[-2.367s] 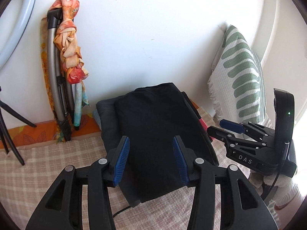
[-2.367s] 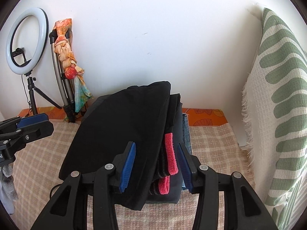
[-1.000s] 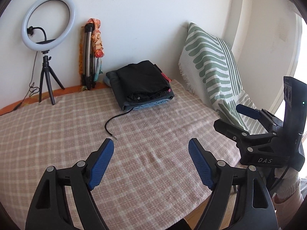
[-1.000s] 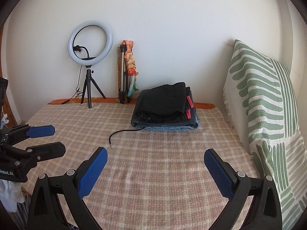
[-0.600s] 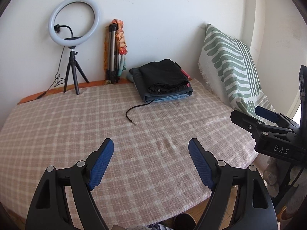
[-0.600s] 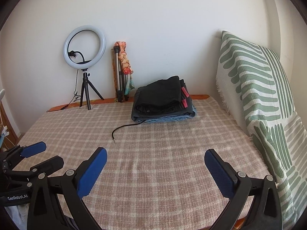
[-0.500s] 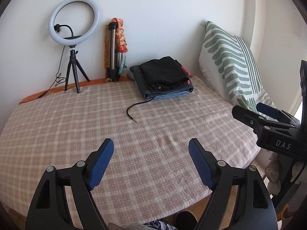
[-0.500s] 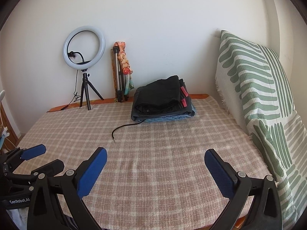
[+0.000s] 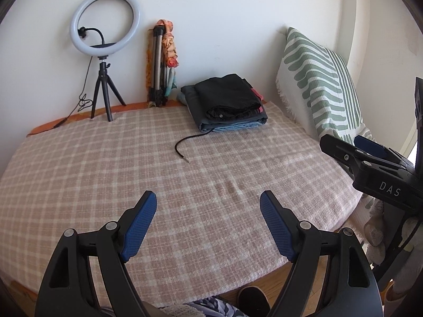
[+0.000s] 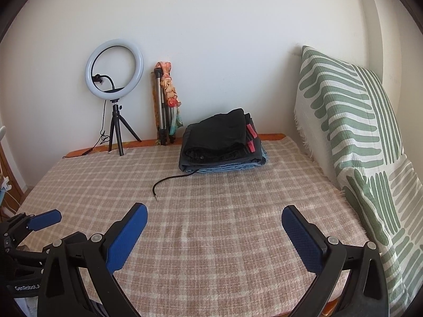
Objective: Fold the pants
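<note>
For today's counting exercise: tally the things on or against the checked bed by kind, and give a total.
Clothes stack: 1
Ring light: 1
Folded tripod: 1
Loose cable: 1
Striped cushion: 1
Open claws: 2, left claw and right claw
Total: 7

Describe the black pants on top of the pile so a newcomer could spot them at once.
Look to the far end of the checked bed cover, near the wall. A stack of folded clothes sits there; the black pants are its top layer, above grey and blue denim, with red tabs beside them.

A home bedroom: checked bedspread [image 10: 211,237], striped pillow [image 10: 351,121], ring light [image 10: 114,69].
</note>
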Available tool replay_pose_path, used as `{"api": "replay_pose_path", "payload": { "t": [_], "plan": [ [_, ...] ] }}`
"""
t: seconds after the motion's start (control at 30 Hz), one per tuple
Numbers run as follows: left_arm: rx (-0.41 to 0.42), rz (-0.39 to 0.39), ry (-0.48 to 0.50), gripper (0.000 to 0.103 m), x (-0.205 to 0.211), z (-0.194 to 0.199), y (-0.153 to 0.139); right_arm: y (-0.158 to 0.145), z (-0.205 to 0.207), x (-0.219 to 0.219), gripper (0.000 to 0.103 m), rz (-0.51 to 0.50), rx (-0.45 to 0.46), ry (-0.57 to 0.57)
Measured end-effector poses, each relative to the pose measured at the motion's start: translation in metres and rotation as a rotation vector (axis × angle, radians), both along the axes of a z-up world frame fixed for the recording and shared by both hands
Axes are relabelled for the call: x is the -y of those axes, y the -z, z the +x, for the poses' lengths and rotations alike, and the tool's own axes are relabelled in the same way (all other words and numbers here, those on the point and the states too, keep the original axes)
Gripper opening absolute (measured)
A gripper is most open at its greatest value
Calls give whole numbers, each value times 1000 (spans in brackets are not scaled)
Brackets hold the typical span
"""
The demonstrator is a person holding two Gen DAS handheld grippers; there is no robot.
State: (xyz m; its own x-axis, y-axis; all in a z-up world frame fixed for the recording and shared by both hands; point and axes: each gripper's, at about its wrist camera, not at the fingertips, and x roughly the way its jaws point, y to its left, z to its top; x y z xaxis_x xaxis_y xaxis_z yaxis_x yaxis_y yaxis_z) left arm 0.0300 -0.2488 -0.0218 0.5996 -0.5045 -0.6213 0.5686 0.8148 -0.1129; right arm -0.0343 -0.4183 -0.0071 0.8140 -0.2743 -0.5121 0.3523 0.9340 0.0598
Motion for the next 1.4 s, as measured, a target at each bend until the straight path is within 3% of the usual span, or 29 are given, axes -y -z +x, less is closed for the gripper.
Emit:
{"api": "replay_pose_path", "payload": {
  "t": [1.4],
  "plan": [
    [26, -12, -47, 81, -9, 0, -6, 6, 12, -9, 103, -14, -26, -38]
  ]
}}
